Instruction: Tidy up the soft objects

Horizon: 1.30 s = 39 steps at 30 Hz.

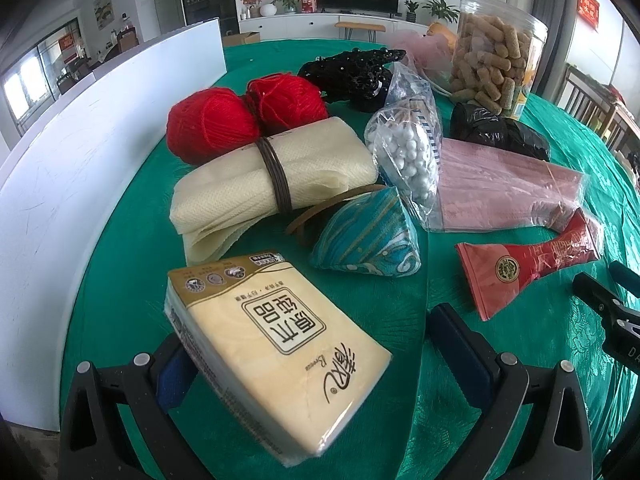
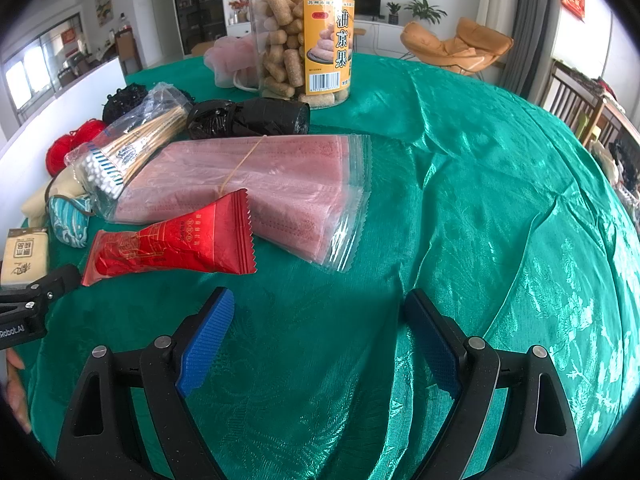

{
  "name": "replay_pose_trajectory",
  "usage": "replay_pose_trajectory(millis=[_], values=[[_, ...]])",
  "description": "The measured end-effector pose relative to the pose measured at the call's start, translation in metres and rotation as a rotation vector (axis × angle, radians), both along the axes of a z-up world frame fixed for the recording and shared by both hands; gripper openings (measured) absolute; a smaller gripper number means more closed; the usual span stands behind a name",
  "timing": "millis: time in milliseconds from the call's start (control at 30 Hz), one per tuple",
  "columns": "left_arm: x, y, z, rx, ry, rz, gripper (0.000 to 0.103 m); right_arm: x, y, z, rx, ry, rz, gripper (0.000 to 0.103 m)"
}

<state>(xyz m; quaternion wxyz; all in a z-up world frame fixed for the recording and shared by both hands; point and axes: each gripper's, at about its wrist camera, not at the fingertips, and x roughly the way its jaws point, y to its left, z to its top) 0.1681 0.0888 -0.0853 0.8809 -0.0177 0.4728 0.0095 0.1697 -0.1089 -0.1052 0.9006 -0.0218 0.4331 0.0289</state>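
Observation:
A cream tissue pack (image 1: 280, 360) lies on the green tablecloth (image 1: 128, 216) between the wide-apart fingers of my left gripper (image 1: 308, 332), which is open; the pack sits close to the left finger (image 1: 172, 376). Behind it lie a cream cloth bundle (image 1: 272, 176) tied with a brown band, two red yarn balls (image 1: 212, 124) and a teal pouch (image 1: 368, 236). My right gripper (image 2: 318, 298) is open over bare cloth, nothing between its fingers. Just ahead of it to the left lie a red packet (image 2: 172, 244) and a bag of pink masks (image 2: 280, 188).
A bag of cotton swabs (image 2: 120, 152), a black bag roll (image 2: 248, 118), a snack jar (image 2: 304, 36) and a pink mesh puff (image 2: 232, 60) stand further back. A white board (image 1: 100, 120) walls the table's left side. Open cloth (image 2: 480, 200) spreads to the right.

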Motion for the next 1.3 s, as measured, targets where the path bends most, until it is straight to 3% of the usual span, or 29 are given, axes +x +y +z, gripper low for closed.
replay_pose_trajectory(millis=[1300], values=[[0.0021,0.0001,-0.0008,0.001,-0.003,0.002,0.103,0.0,-0.0001,-0.0002,0.0,-0.001,0.0,0.089]])
